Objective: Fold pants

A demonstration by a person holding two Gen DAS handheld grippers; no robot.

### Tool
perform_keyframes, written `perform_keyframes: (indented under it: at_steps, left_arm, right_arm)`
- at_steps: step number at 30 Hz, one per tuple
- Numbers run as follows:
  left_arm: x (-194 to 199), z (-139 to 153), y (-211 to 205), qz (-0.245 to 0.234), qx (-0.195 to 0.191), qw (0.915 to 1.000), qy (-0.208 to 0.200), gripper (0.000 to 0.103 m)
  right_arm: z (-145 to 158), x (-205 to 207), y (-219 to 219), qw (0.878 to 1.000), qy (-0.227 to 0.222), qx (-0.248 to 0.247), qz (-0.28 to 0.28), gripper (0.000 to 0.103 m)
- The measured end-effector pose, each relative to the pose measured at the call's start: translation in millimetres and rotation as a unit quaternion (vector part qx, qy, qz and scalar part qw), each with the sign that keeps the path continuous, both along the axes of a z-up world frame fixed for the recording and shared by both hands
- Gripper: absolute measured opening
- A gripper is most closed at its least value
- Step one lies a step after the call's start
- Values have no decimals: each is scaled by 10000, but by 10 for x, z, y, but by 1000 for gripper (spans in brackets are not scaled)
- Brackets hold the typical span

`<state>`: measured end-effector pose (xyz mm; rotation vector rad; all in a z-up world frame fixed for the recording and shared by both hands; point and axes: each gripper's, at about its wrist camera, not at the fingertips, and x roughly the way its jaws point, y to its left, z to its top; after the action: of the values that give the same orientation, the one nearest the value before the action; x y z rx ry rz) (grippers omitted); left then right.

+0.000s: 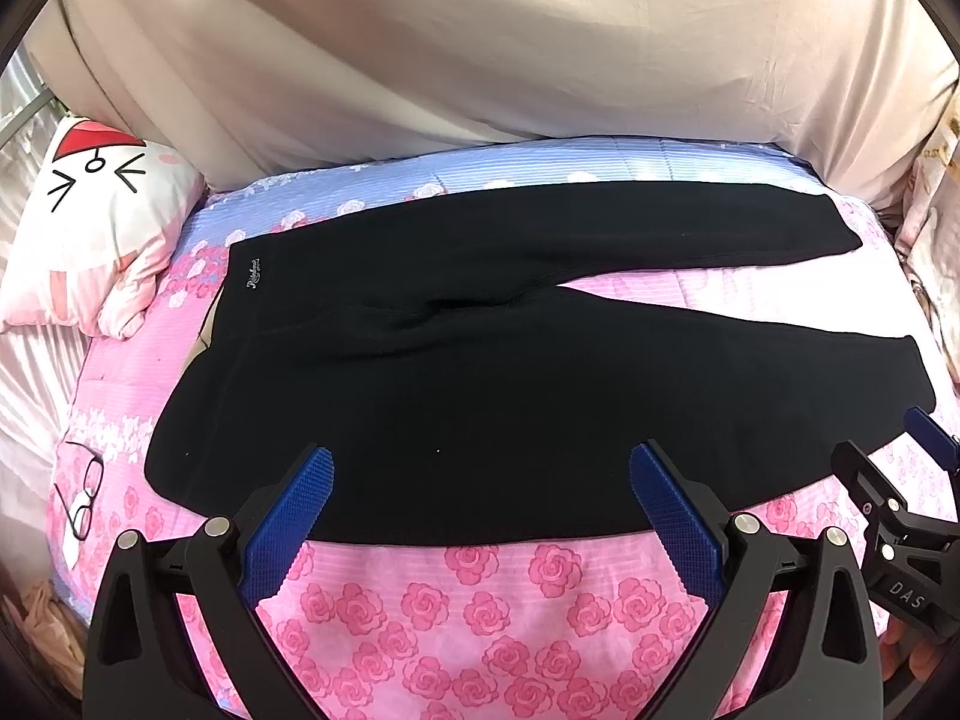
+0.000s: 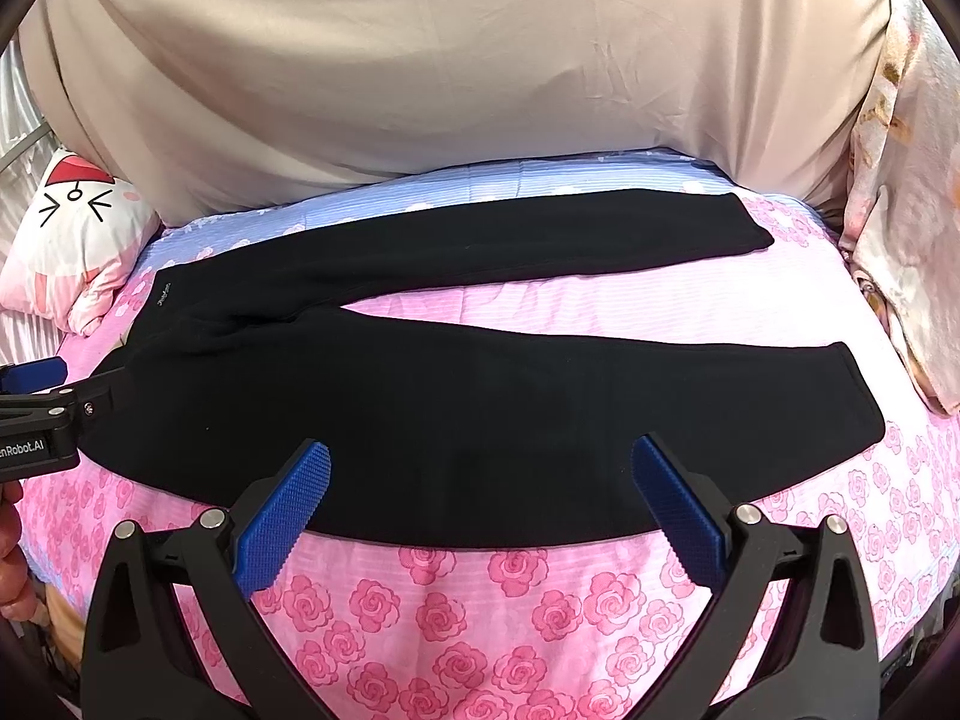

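While one pair of black pants [image 1: 480,372] lies spread flat across the bed [image 1: 480,594], both legs run toward the right edge and part in a narrow V, the waistband toward the left edge near one cartoon-face pillow [image 1: 90,228]. One pair of glasses [image 1: 84,498] rests on the quilt by the near-left corner, apart from the pants. A strip of bare rose-patterned quilt runs along the near edge; a beige sheet [image 1: 480,48] closes off the far edge. The left gripper [image 1: 480,468] is spread wide, holding nothing, its blue pads [image 1: 288,522] over the near hem of the pants. The right gripper [image 2: 480,462] is likewise wide open and empty, positioned over the near leg; contact with the cloth cannot be determined.
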<state>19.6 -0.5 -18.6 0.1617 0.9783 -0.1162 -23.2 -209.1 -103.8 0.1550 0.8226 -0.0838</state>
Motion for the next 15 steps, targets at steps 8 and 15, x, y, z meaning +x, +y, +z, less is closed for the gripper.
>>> perform_keyframes:
  at_steps: [8, 15]
  left_arm:
    - [20, -22, 21, 27, 5, 10000, 37, 98]
    - [51, -28, -28, 21, 22, 10000, 31, 98]
  right_arm:
    - [5, 15, -1, 10000, 4, -7, 22, 98]
    - [1, 30, -2, 10000, 6, 0, 12, 98]
